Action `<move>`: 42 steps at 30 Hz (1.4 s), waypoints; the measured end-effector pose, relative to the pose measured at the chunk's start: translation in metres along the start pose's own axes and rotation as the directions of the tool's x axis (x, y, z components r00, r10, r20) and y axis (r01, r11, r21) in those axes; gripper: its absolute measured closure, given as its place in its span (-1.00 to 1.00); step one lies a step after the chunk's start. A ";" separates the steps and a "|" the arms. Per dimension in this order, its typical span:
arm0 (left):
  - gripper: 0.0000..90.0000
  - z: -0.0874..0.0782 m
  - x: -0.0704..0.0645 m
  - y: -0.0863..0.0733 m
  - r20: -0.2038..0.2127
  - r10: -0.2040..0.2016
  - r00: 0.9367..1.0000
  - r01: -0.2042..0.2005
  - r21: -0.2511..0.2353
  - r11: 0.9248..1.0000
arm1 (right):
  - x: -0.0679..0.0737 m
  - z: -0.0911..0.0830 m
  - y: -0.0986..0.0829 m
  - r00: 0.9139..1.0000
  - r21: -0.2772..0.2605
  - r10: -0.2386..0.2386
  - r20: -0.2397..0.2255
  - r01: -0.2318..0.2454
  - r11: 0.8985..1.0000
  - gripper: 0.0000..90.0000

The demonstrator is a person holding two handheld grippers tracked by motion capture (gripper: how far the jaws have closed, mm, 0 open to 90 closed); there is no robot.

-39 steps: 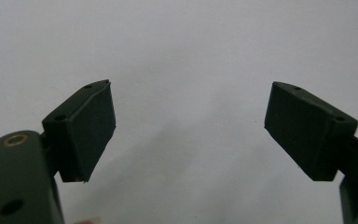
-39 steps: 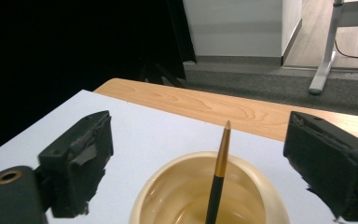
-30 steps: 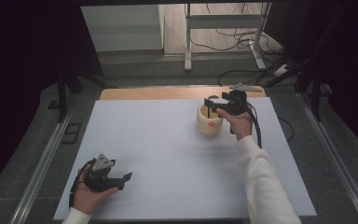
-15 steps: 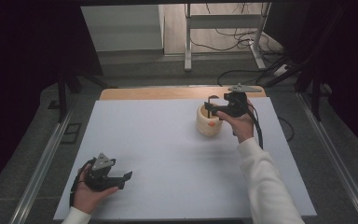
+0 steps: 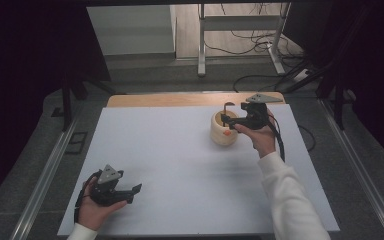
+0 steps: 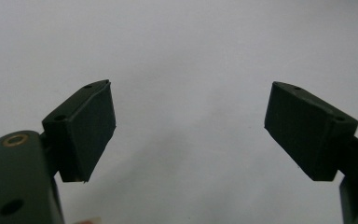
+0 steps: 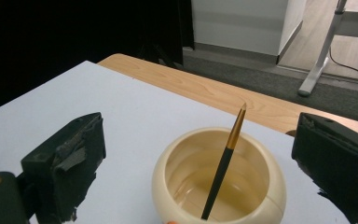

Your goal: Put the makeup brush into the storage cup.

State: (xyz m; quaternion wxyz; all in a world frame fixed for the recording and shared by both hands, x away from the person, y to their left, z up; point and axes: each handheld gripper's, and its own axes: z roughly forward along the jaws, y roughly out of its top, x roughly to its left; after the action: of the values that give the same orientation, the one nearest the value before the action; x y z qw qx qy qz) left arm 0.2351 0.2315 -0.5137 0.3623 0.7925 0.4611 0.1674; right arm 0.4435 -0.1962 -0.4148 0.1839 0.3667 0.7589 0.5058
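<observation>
A white sheet (image 5: 180,165) covers most of a wooden table (image 5: 180,99), whose bare edge shows along the far side; beyond it lie a grey floor, loose cables and the legs of a metal stand (image 5: 240,30), with dark curtains to either side. At the near left corner of the sheet, the left gripper (image 5: 130,192) rests low in the person's hand, pointing right across the bare surface; in the left gripper view its jaws stand wide apart with nothing between them but the white sheet (image 6: 186,56). Well apart from it, at the far right of the sheet, sits a cream-coloured round bowl (image 5: 223,131) with a small orange mark on its near side. A thin black brush (image 7: 223,163) with a gold ferrule leans inside the bowl (image 7: 261,186), its tip rising above the rim. The right gripper (image 5: 228,112) hovers just over the bowl's right side, held from the right by the hand in a white sleeve (image 5: 290,200). In the right gripper view its jaws are spread wide, one on either side of the bowl and brush, touching neither.
</observation>
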 end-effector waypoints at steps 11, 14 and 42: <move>-0.62 -0.001 0.004 -0.005 -0.001 -0.003 1.000 0.003 -0.003 1.000 | 0.004 -0.021 -0.016 0.998 0.002 -0.017 -0.059 0.017 1.000 -0.92; -0.62 0.000 0.002 -0.004 0.000 0.000 1.000 0.000 -0.004 1.000 | 0.006 -0.027 -0.022 0.997 0.004 -0.030 -0.073 0.030 1.000 -0.92; -0.62 0.000 0.000 -0.001 0.006 0.021 1.000 -0.021 -0.015 1.000 | 0.024 -0.085 -0.090 0.994 0.072 -0.067 -0.091 0.074 0.995 -0.88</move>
State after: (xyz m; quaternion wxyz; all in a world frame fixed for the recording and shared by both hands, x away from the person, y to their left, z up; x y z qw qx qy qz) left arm 0.2349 0.2318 -0.5144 0.3678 0.7951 0.4505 0.1719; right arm 0.3389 -0.2520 -0.4583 0.1540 0.3234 0.7973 0.4859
